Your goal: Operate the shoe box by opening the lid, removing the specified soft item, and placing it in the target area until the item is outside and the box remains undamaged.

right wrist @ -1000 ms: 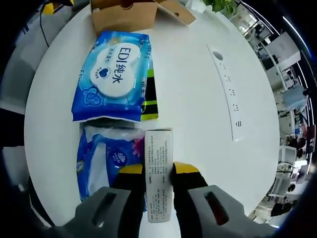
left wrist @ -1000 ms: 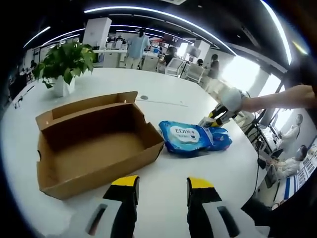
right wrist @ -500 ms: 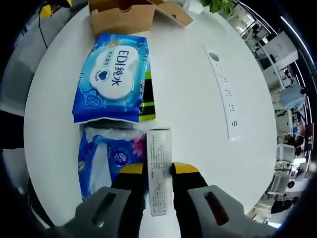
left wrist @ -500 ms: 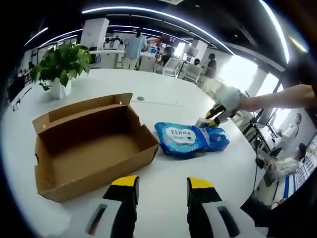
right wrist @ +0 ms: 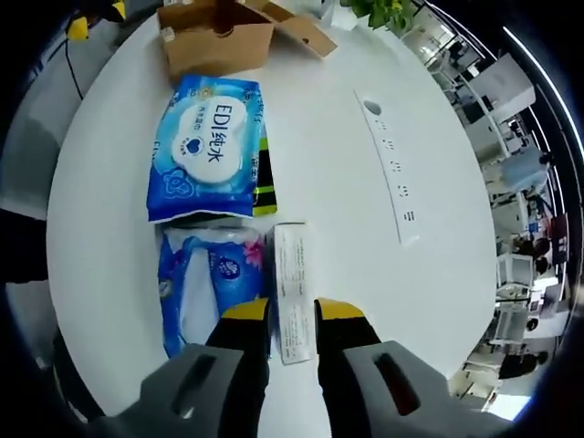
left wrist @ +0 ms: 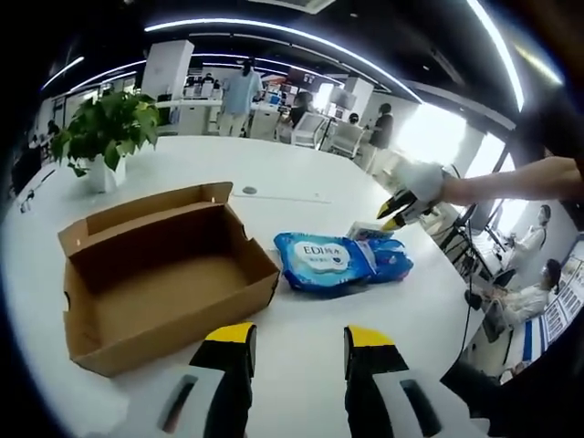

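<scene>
White carton [right wrist: 293, 292], near end hidden between right tongs [right wrist: 292, 318].

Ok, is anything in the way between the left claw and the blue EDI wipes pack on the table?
Nothing visible. In the left gripper view, only bare white table lies between the open left claw and the blue wipes pack. The open shoe box sits off to the left of that line, and the right claw is beyond the pack.

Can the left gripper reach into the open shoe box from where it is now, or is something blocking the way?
Probably yes. The left gripper is open with nothing between its jaws, and the shoe box lies just ahead to its left, lid open and interior bare. Only bare white table lies between them.
</scene>
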`<state>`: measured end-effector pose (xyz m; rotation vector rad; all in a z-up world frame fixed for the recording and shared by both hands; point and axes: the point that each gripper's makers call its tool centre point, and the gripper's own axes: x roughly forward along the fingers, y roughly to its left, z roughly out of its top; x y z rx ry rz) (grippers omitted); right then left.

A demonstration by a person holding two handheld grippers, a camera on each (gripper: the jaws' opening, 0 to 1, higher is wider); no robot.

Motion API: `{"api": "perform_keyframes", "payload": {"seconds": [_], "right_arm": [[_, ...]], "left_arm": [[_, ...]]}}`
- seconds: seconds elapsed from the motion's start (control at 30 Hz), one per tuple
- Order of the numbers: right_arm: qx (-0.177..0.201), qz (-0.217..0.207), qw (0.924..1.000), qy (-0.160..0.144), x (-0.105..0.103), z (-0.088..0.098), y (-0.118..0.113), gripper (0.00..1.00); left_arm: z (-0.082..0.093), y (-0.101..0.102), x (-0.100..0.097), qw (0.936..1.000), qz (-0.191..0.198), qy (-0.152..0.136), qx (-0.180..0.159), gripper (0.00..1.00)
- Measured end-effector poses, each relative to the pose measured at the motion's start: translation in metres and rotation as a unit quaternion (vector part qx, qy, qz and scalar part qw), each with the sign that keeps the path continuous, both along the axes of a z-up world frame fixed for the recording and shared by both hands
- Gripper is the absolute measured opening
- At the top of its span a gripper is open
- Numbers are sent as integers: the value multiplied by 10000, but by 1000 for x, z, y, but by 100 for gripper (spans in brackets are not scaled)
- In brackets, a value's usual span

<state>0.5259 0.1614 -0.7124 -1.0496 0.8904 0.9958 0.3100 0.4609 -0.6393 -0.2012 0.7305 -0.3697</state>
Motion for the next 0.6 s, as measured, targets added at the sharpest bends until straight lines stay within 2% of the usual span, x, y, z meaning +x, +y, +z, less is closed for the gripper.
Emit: {"api": "perform_keyframes", "payload": {"seconds": [0.17, 0.27, 0.33, 0.47, 0.6], "right_arm": [[200, -320, 9993, -74, -4, 11, 1, 15], [316, -458, 9984, -86, -8, 11, 3, 16], [503, -701, 9962, -97, -9, 14, 4, 16], [1022, -1419, 9845, -99, -11, 19, 7, 16], [1761, -2133, 9610, 4, -14, 25, 15, 15]], "left_arm": [[2, 1, -6, 10000, 11, -40, -34, 39], [3, 2, -10, 10000, 10, -65, -44, 39], [4, 4, -12, 9999, 18, -81, -60, 39], [3, 8, -17, 9999, 50, -95, -105, 39], [3, 12, -23, 9999, 60, -88, -122, 39]]}}
